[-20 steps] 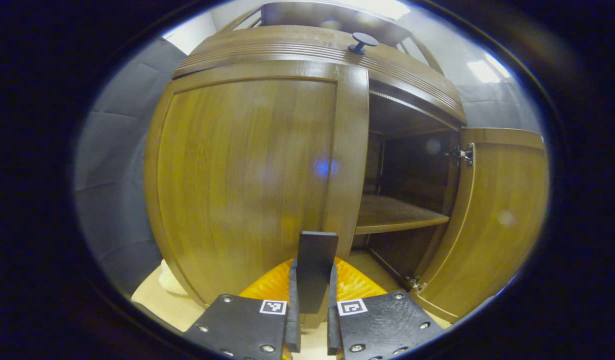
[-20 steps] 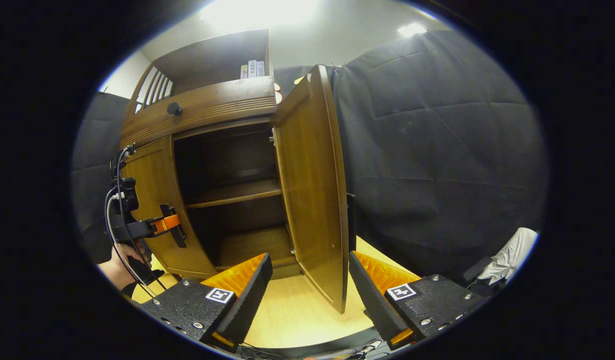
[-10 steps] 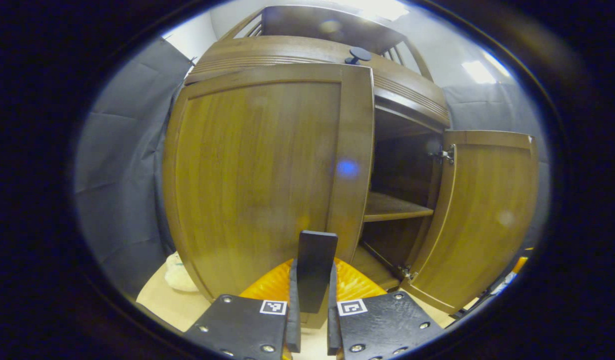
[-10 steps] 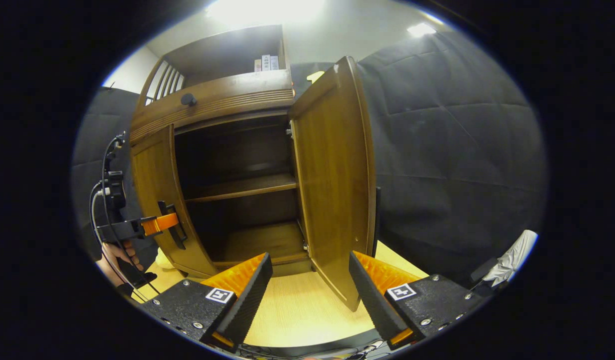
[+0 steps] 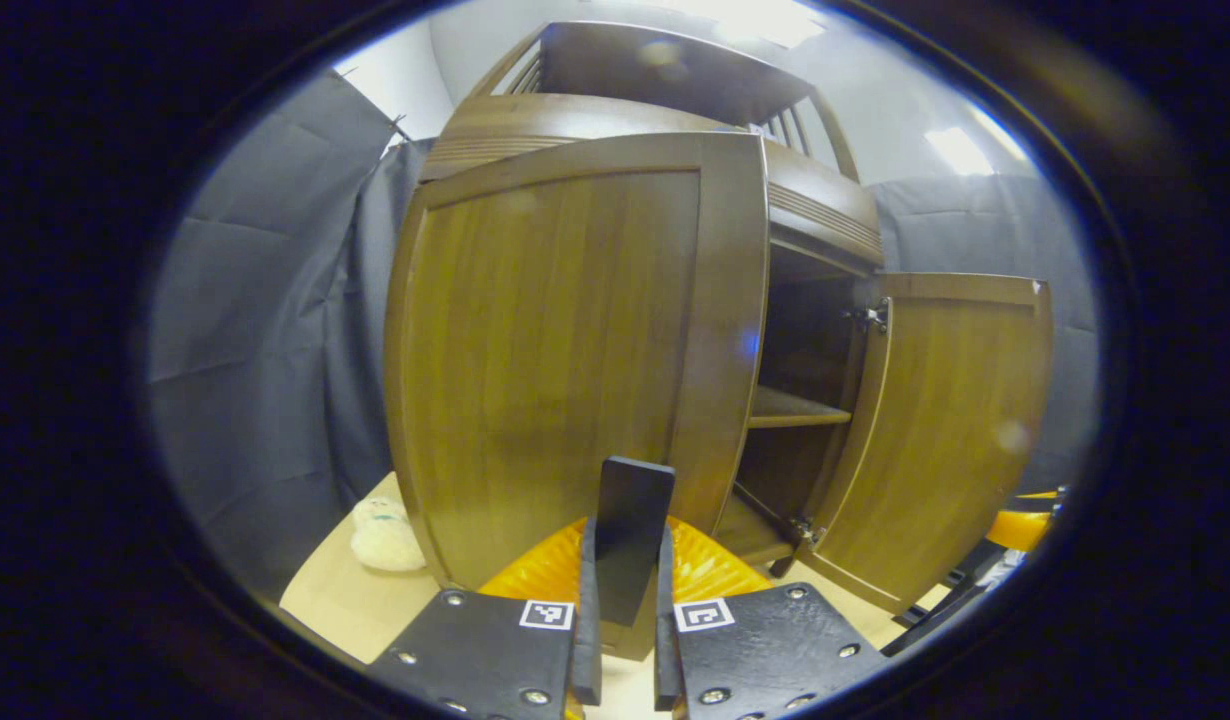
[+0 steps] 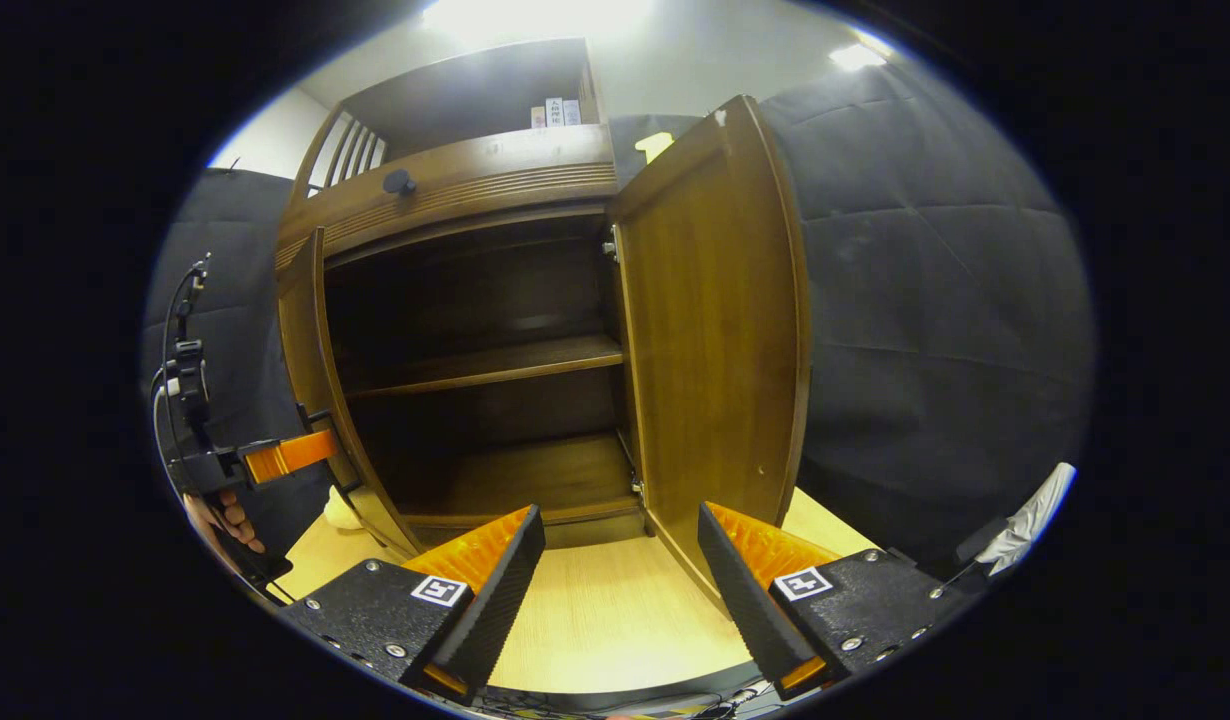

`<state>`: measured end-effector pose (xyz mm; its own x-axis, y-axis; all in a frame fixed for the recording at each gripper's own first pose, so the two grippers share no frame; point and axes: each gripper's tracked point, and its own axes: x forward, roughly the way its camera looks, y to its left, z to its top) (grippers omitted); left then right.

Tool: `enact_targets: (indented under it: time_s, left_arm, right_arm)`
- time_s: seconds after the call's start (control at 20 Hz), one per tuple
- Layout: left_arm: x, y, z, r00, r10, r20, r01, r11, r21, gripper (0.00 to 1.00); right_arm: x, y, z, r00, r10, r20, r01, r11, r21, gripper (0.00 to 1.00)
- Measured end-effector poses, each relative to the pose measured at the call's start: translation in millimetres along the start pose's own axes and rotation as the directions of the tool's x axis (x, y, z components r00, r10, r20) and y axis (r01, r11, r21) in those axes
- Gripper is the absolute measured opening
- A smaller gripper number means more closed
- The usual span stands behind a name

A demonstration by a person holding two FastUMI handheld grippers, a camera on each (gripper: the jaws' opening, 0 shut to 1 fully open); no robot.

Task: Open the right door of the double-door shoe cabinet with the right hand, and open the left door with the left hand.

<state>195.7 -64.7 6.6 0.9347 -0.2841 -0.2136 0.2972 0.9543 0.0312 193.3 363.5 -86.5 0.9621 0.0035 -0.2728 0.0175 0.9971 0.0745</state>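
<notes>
Shoe cabinet (image 6: 455,190): double-door, wood, interior shelf exposed
Right door (image 6: 720,320): swung wide, released
Right gripper (image 6: 620,590): fingers spread, holding nothing, standing off from the door
Left door (image 5: 565,350): partly swung out
Left gripper (image 5: 623,600): clamped on dark door handle (image 5: 630,530), presumably to draw the door outward

A pale plush toy (image 5: 380,533) lies beside white cloth (image 6: 1025,515).
</notes>
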Motion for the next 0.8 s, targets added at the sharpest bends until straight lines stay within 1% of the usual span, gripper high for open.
enact_targets:
  time_s: [0.05, 0.1, 0.15, 0.35, 0.55, 0.6, 0.75, 0.8]
  left_arm:
    - [-4, 3, 0, 1.000, 0.002, -0.001, -0.002, 1.000, -0.001, 0.20]
    - [-8, 5, 1, 1.000, 0.005, 0.001, -0.005, 1.000, -0.005, 0.22]
    - [-14, 8, 0, 1.000, 0.009, 0.002, -0.009, 1.000, -0.008, 0.22]
    - [-30, 22, 2, 1.000, 0.022, 0.012, -0.021, 1.000, -0.014, 0.22]
    - [-60, 45, -4, 0.997, 0.063, 0.035, -0.061, 0.997, -0.049, 0.28]
    - [-66, 50, -4, 0.995, 0.086, 0.042, -0.084, 0.995, -0.058, 0.28]
    - [-77, 60, -2, 0.993, 0.107, 0.045, -0.105, 0.994, -0.036, 0.13]
    - [-81, 66, -2, 0.993, 0.110, 0.047, -0.108, 0.993, -0.038, 0.19]
  right_arm:
    - [2, 4, -2, 1.000, 0.009, -0.004, -0.009, 1.000, -0.003, 0.96]
    - [4, 8, -3, 1.000, 0.019, -0.008, -0.019, 1.000, -0.006, 0.92]
    - [6, 11, -4, 1.000, 0.028, -0.012, -0.028, 1.000, -0.008, 0.96]
    - [13, 32, -10, 0.997, 0.074, -0.034, -0.075, 0.997, -0.019, 0.95]
    - [20, 55, -14, 0.991, 0.124, -0.052, -0.125, 0.992, -0.018, 0.95]
    - [21, 60, -13, 0.990, 0.133, -0.052, -0.135, 0.991, -0.018, 0.95]
    - [27, 76, -16, 0.985, 0.165, -0.060, -0.166, 0.986, -0.016, 0.95]
    - [28, 82, -18, 0.982, 0.179, -0.067, -0.180, 0.984, -0.013, 0.95]
